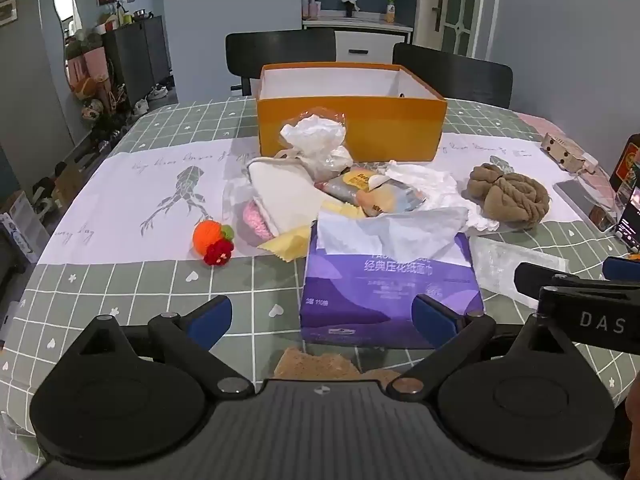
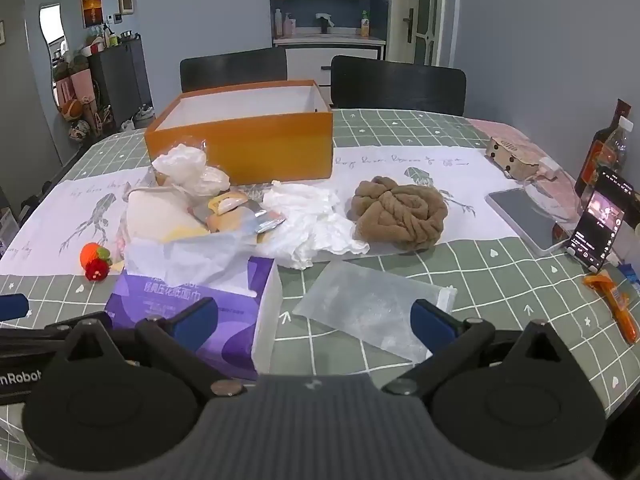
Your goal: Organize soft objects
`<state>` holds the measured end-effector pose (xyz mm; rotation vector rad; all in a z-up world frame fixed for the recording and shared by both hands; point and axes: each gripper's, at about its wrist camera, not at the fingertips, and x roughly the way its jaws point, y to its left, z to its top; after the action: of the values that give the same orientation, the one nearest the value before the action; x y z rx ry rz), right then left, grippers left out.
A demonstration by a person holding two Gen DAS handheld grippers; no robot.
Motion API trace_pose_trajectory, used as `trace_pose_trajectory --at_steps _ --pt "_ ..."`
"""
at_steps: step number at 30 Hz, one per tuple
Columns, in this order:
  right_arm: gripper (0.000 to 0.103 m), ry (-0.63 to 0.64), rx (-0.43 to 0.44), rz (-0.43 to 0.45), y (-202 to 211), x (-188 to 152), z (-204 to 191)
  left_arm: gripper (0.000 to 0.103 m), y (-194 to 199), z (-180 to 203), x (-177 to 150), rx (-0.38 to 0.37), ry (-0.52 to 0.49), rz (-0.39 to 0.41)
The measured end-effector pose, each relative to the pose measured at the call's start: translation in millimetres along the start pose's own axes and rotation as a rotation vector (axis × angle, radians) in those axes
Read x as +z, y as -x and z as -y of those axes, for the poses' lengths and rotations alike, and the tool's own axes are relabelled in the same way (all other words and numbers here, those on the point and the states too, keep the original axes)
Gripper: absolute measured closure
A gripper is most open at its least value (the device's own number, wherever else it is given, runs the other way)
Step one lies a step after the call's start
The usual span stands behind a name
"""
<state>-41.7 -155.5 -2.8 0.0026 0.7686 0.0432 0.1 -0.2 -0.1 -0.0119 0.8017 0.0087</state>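
An open orange box (image 1: 352, 128) (image 2: 256, 140) stands at the back of the table. In front of it lies a pile: a white plastic bag (image 1: 316, 140) (image 2: 188, 170), a cream cloth pouch (image 1: 280, 192) (image 2: 160, 212), crumpled white tissue (image 1: 432, 188) (image 2: 312, 220) and snack packets (image 1: 376, 196). A purple tissue pack (image 1: 384, 284) (image 2: 200, 312) sits nearest. A brown rolled cloth (image 1: 508, 192) (image 2: 400, 212) lies right, an orange and red crochet toy (image 1: 212, 240) (image 2: 96, 260) left. My left gripper (image 1: 322, 316) and right gripper (image 2: 312, 316) are open and empty, low in front of the pack.
A clear plastic bag (image 2: 372, 308) lies right of the tissue pack. A phone on a stand (image 2: 600, 220), a tablet (image 2: 524, 216), bottles (image 2: 608, 148), a small cardboard box (image 2: 512, 156) and an orange packet (image 2: 616, 304) are at the right edge. Two black chairs (image 2: 396, 84) stand behind.
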Motion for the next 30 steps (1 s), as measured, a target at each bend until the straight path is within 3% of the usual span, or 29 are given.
trace_pose_trajectory --at_steps 30 --pt "0.003 0.009 -0.004 -0.009 -3.4 -2.4 -7.6 0.0 -1.3 -4.6 -1.8 -0.008 0.007 -0.014"
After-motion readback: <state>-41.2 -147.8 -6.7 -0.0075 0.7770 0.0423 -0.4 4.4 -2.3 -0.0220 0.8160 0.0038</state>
